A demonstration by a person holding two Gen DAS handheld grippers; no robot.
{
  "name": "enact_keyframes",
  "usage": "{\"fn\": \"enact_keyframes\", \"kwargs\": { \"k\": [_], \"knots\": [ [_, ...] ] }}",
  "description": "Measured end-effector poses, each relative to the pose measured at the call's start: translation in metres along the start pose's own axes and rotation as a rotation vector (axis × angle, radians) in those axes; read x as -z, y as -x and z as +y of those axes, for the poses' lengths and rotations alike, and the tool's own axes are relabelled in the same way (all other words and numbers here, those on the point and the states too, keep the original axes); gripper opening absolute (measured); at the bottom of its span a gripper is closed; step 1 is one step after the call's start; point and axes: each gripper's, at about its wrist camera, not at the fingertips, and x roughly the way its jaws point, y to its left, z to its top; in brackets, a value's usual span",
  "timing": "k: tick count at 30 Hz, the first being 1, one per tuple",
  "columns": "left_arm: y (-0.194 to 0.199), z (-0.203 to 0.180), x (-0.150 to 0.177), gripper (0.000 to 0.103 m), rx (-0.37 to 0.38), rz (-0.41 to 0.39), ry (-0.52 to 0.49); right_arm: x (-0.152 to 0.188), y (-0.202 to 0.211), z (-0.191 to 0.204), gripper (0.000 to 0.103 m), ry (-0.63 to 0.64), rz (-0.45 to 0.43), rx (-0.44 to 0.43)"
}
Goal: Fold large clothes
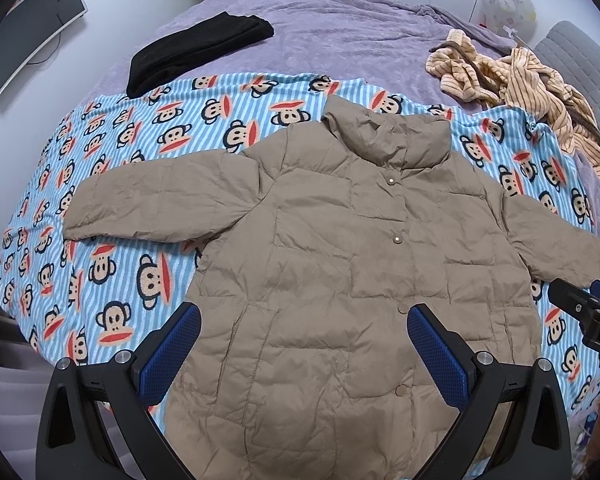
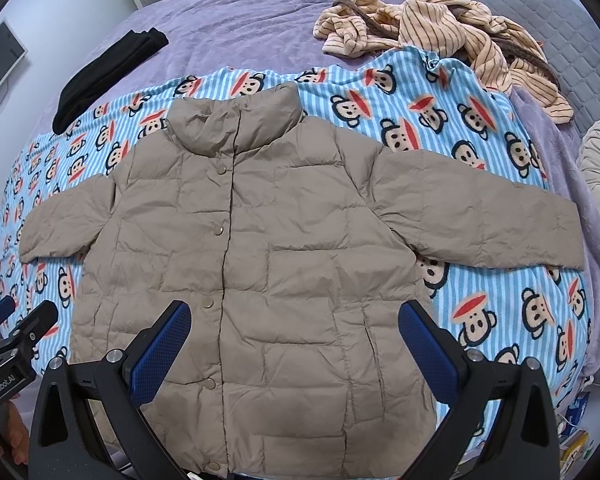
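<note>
From the left wrist, one tan jacket [image 1: 340, 264] lies front-up and spread flat on one monkey-print blanket [image 1: 112, 280] at the near edge of the bed [image 1: 340, 32], collar toward the far edge. The left gripper [image 1: 304, 328] hangs over the hem, fingers wide apart, holding nothing. One black garment [image 1: 196, 48] sits at the blanket's far left corner, one striped heap [image 1: 532, 84] at its far right.

From the right wrist, the right gripper [image 2: 294, 326] hangs likewise over the hem, fingers apart and empty. Two sleeves lie outstretched, five snaps closed. Best start by pinching each cuff and folding the sleeves inward across the chest, keeping the padding smooth.
</note>
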Motion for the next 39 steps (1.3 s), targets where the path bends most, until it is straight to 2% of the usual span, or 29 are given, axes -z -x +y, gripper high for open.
{"fn": "enact_keyframes", "kwargs": {
  "k": [5, 11, 17, 24, 30, 35, 39],
  "knots": [
    [-0.016, 0.024, 0.002, 0.103, 0.033, 0.040, 0.066, 0.001, -0.009, 0.005, 0.103, -0.018, 0.023, 0.000],
    [-0.041, 0.072, 0.002, 0.103, 0.074, 0.065, 0.145, 0.006, -0.021, 0.028, 0.103, -0.031, 0.052, 0.014],
    [-0.075, 0.125, -0.007, 0.103, 0.120, 0.082, 0.191, 0.006, -0.046, 0.070, 0.103, -0.049, 0.088, 0.011],
    [-0.129, 0.192, -0.017, 0.103, 0.099, 0.108, 0.230, 0.001, -0.086, 0.132, 0.103, -0.036, 0.123, -0.005],
    [-0.183, 0.271, -0.025, 0.103, 0.074, 0.084, 0.398, -0.005, -0.122, 0.174, 0.103, -0.003, 0.143, -0.036],
    [-0.234, 0.338, -0.028, 0.103, 0.113, 0.067, 0.605, -0.014, -0.151, 0.201, 0.103, 0.021, 0.144, -0.068],
    [-0.248, 0.362, -0.047, 0.103, 0.107, -0.016, 0.652, -0.025, -0.171, 0.220, 0.103, 0.034, 0.121, -0.113]
  ]
}}
